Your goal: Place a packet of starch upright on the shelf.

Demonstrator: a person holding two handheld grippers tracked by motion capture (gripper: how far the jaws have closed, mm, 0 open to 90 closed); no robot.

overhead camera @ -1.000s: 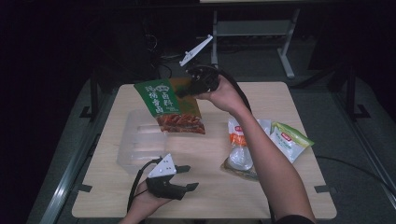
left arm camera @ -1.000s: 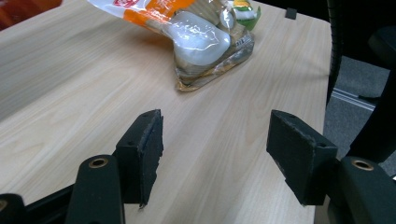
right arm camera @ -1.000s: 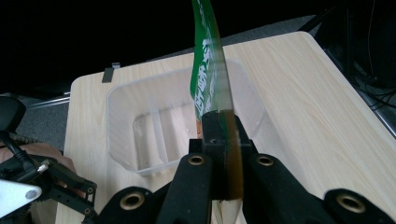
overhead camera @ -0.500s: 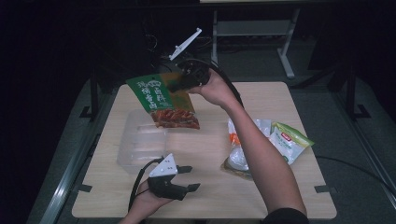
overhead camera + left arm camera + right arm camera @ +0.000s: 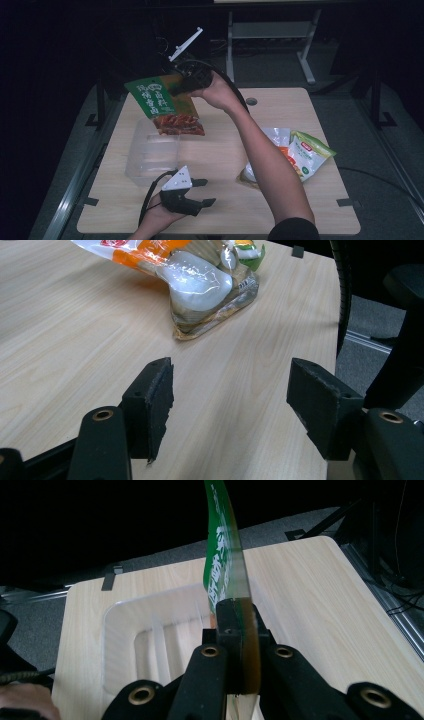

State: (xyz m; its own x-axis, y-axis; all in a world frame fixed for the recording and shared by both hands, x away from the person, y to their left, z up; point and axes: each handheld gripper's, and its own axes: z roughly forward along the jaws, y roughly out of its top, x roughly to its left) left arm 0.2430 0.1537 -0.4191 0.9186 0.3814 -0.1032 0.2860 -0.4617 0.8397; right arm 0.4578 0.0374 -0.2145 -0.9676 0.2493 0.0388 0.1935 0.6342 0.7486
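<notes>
right gripper [image 5: 235,630]: clamped on one edge of the green snack bag [image 5: 162,102], held up in the air
green snack bag: hangs tilted over the far end of the clear plastic tray [image 5: 145,170], apart from it; green top, reddish contents at the bottom
clear plastic tray: on the bench [image 5: 220,220], left half, ribbed floor
left gripper [image 5: 230,400]: jaws wide apart, nothing between them, low over the bench near edge
other snack bags [image 5: 300,155]: piled at bench right, well apart from the tray
right forearm [image 5: 265,160]: stretches across the bench middle
</notes>
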